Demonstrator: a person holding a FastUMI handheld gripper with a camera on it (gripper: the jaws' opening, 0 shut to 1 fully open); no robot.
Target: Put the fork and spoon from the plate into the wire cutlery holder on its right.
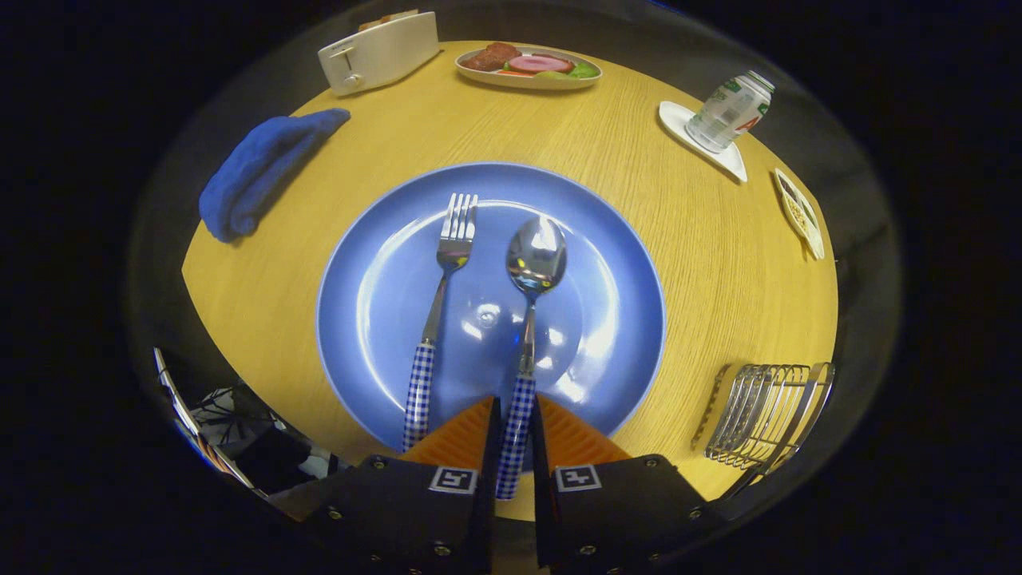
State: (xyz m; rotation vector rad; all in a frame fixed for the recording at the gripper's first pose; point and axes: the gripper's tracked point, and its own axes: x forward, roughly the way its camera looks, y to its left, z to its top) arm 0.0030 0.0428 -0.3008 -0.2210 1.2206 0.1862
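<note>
The claw point(515, 419) is low over the near edge of the blue plate point(607, 263) and points straight ahead across the wooden counter point(703, 263). Its two fingers are nearly together, one on each side of the checked handle of the spoon point(533, 279). The handle lies in the narrow slot between them and continues back toward the body of the claw. The fingers seem to touch the handle on both sides, but whether they really press on it cannot be told.

The spoon lies along the middle of the plate, with its bowl beyond the fingertips, near the plate's centre. The fork point(447, 279) lies just beside it on the left, almost parallel, not touching it; its checked handle ends close to the left finger and its tines point away.

To the right of the plate, apart from it, the wire cutlery holder point(762, 411) stands near the counter's edge.

Farther on the left lies a folded blue cloth point(259, 168). At the far side stand a white toaster point(379, 52), a dish with food point(528, 64), a can point(730, 108) on a white coaster point(730, 160), and a small tray point(800, 212).
</note>
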